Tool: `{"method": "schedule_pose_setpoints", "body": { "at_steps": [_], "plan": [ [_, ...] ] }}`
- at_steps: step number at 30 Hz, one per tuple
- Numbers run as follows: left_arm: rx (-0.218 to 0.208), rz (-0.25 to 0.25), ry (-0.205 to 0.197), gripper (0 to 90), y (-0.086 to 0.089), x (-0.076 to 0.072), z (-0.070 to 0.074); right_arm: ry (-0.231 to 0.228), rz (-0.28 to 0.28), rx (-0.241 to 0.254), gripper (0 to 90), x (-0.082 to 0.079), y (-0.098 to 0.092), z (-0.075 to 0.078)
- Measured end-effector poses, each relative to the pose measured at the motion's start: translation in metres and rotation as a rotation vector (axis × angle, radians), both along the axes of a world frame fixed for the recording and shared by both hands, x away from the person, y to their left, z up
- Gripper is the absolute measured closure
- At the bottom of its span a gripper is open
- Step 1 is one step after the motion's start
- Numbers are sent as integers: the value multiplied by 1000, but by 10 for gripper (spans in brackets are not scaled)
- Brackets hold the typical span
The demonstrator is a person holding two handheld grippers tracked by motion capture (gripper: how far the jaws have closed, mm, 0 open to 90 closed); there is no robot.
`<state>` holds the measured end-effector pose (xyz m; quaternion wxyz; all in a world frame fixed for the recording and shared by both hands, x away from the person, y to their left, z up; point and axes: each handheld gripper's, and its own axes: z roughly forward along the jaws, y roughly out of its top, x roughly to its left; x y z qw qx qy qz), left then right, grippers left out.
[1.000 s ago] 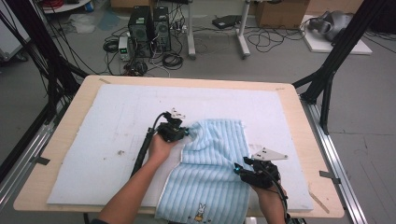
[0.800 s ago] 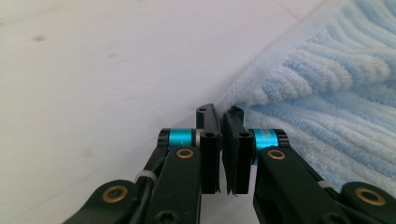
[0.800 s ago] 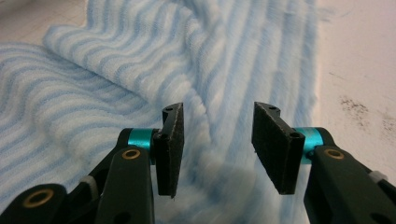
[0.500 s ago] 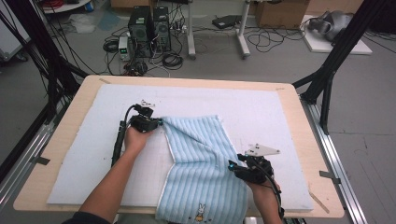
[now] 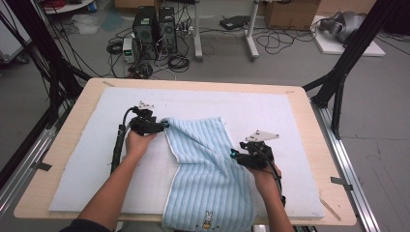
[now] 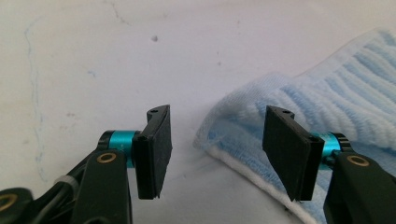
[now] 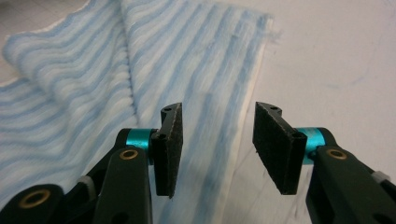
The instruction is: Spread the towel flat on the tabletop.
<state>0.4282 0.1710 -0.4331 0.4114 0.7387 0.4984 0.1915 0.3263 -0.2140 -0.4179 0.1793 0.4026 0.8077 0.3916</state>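
The blue striped towel [image 5: 205, 169] lies rumpled across the middle of the white mat [image 5: 87, 164], its near end hanging over the table's front edge. Its far-left corner sits at about three o'clock of the left gripper [image 5: 164, 124]; in the left gripper view that corner [image 6: 219, 135] lies loose between the spread jaws, which have just been opening, the pads off the cloth. The right gripper [image 5: 233, 155] hovers at the towel's right edge, jaws apart, gripping nothing. The mat covers a wooden table [image 5: 309, 111]. At twelve o'clock beyond it, computer towers [image 5: 154, 24] and cables sprawl on a grey floor.
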Motion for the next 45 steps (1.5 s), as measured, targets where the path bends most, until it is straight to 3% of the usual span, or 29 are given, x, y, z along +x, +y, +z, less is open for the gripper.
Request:
{"method": "schedule_pose_setpoints", "body": {
  "at_steps": [3, 8, 11, 14, 17, 21, 25, 27, 30, 34, 39, 43, 45],
  "plan": [
    [-4, 0, -4, 383, 4, -4, 2, -13, 31, -23, 484, 16, 5, 2],
    [11, -27, 0, 362, 7, -17, -1, -20, 57, 16, 422, 47, 9, 0],
    [18, -40, 2, 346, 8, -22, -1, 17, 67, 42, 342, 68, 15, -4],
    [20, -43, 4, 341, 7, -27, 1, 31, 71, 36, 340, 84, 23, -9],
    [25, -45, -3, 338, 6, -31, 6, 39, 62, -1, 353, 97, 34, -15],
    [26, -40, -6, 342, 6, -35, 8, 20, 38, -36, 481, 112, 46, -20],
    [35, -38, 4, 346, 7, -37, 8, 31, 2, -61, 593, 128, 52, -26],
    [33, -31, 3, 346, 8, -37, 8, 46, -8, -41, 637, 134, 53, -28],
    [36, -23, 9, 348, 11, -37, 9, 48, -14, -61, 839, 141, 54, -27],
    [46, -18, 11, 353, 10, -37, 9, 60, -28, -46, 880, 150, 50, -26],
    [53, -16, 14, 356, 8, -38, 10, 30, -127, -68, 883, 158, 40, -27],
    [51, -16, 15, 360, 7, -39, 11, -6, -263, -107, 884, 161, 23, -25],
    [51, -21, 21, 360, 4, -39, 10, 4, -334, -87, 883, 162, 13, -26]
  ]
}}
